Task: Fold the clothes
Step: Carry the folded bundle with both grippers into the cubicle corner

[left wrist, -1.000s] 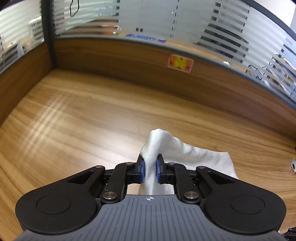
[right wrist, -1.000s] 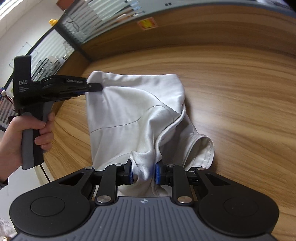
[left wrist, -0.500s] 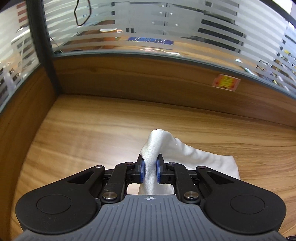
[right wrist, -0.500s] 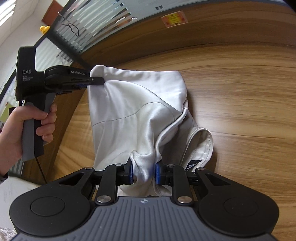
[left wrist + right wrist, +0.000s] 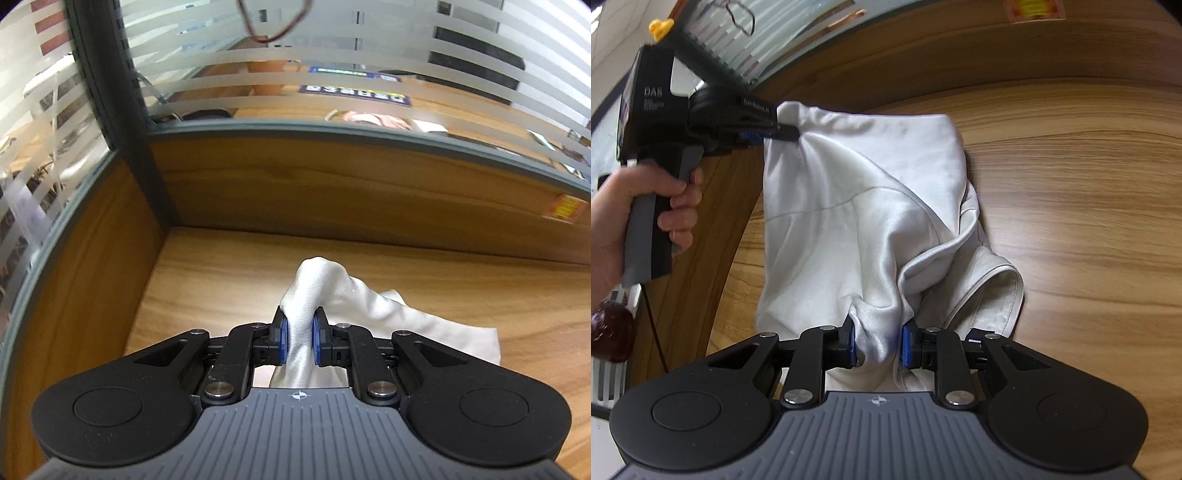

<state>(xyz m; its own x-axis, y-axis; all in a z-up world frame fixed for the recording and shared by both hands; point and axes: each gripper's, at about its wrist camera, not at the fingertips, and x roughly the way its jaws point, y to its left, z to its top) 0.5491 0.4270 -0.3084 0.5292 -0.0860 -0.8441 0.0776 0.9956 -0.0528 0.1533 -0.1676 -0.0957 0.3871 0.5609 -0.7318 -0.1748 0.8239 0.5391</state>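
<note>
— While the white satin garment [image 5: 857, 206] is hanging stretched between the two claws, where is it sitting?

— It is draping above the wooden table [image 5: 1071, 206], near the corner where the wood partition [image 5: 332, 192] is meeting the frosted striped glass [image 5: 332, 55]. A hemmed opening [image 5: 1001, 288] is sagging on its right side.

— What is the right claw [image 5: 877, 343] doing?

— It is pinching a bunched fold of the fabric between its blue pads [image 5: 851, 345].

— And the left claw [image 5: 299, 338]?

— It is pinching another corner of the cloth, which is rising in a peak past its fingertips. In the right wrist view, a hand [image 5: 635, 214] is gripping its handle.
</note>
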